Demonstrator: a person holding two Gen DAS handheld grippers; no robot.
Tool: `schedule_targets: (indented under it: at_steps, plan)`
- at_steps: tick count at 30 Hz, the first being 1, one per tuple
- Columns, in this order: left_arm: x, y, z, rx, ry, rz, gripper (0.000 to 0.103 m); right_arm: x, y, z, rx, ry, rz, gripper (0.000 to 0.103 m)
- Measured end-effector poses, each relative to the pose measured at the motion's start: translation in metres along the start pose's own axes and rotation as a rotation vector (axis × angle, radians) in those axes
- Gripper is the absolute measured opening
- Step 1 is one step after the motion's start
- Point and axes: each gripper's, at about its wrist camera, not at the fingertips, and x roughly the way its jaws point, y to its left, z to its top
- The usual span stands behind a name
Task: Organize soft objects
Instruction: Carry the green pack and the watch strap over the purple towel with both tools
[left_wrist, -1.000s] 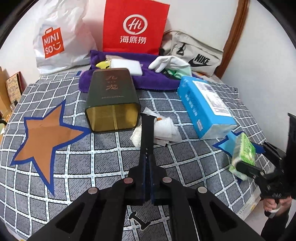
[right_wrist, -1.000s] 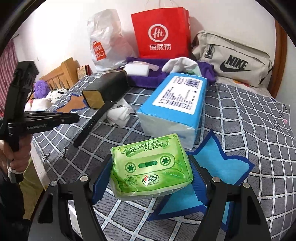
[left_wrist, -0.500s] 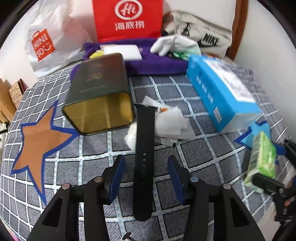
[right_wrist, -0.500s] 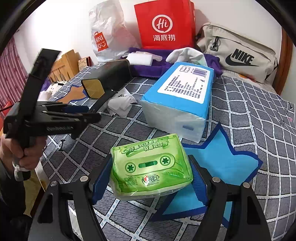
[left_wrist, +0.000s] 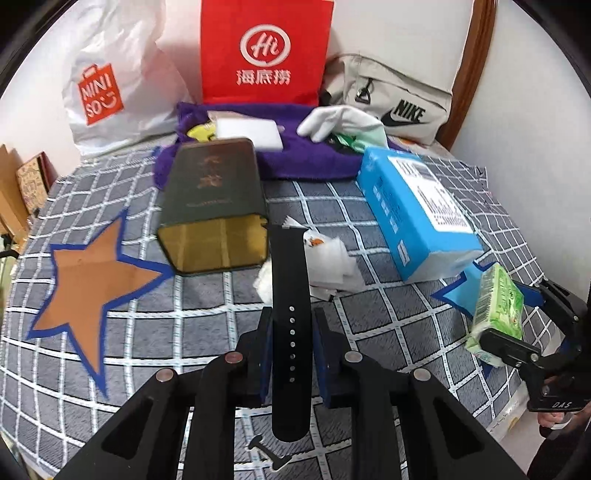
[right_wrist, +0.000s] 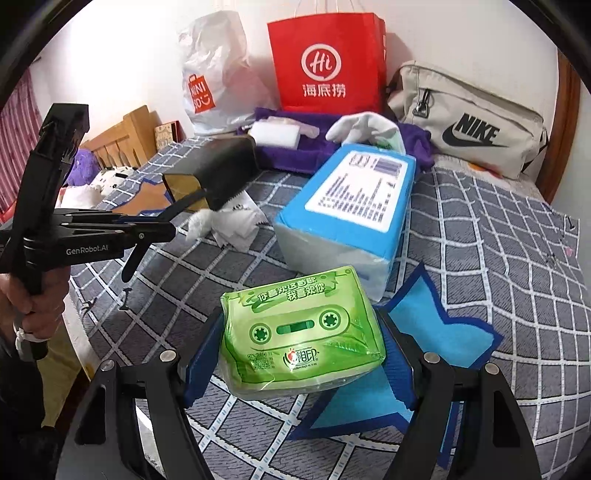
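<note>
Right now the left gripper (left_wrist: 291, 354) has its jaws closing around a black watch strap (left_wrist: 290, 295), which lies between them on the grey checked bedspread (left_wrist: 207, 317) with its far end beside a dark green tin (left_wrist: 214, 206). Across the bed, the right gripper (right_wrist: 295, 358) clasps a green tissue pack (right_wrist: 299, 332) above a blue star patch (right_wrist: 443, 332), close to a blue tissue box (right_wrist: 354, 206).

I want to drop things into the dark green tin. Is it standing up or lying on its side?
On its side. The dark green tin lies on the checked bedspread, its open gold-lined mouth facing the left wrist camera; nothing shows inside.
</note>
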Motion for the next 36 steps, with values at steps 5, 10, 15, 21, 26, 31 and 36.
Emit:
schedule_targets:
  at_steps: [5, 10, 15, 21, 26, 31, 36]
  plan:
    - [-0.014, 0.004, 0.006, -0.014, -0.028, -0.006, 0.019, -0.013, 0.001, 0.009, -0.007, -0.029, 0.002, 0.077]
    - [-0.026, 0.009, 0.013, -0.031, -0.056, 0.002, 0.019, -0.024, 0.0, 0.024, 0.003, -0.065, 0.017, 0.077]
    - [-0.034, 0.016, 0.024, -0.053, -0.073, 0.015, 0.019, -0.029, 0.001, 0.043, -0.003, -0.086, 0.003, 0.077]
    - [-0.039, 0.023, 0.042, -0.074, -0.092, 0.024, 0.019, -0.025, -0.004, 0.072, 0.008, -0.094, -0.017, 0.077]
    - [-0.038, 0.026, 0.059, -0.084, -0.092, 0.041, 0.019, -0.023, -0.011, 0.094, 0.02, -0.111, -0.021, 0.077]
    - [-0.032, 0.029, 0.076, -0.088, -0.089, 0.054, 0.019, -0.021, -0.02, 0.117, 0.033, -0.128, -0.034, 0.077]
    - [-0.027, 0.033, 0.094, -0.097, -0.092, 0.065, 0.019, -0.018, -0.028, 0.139, 0.035, -0.143, -0.046, 0.077]
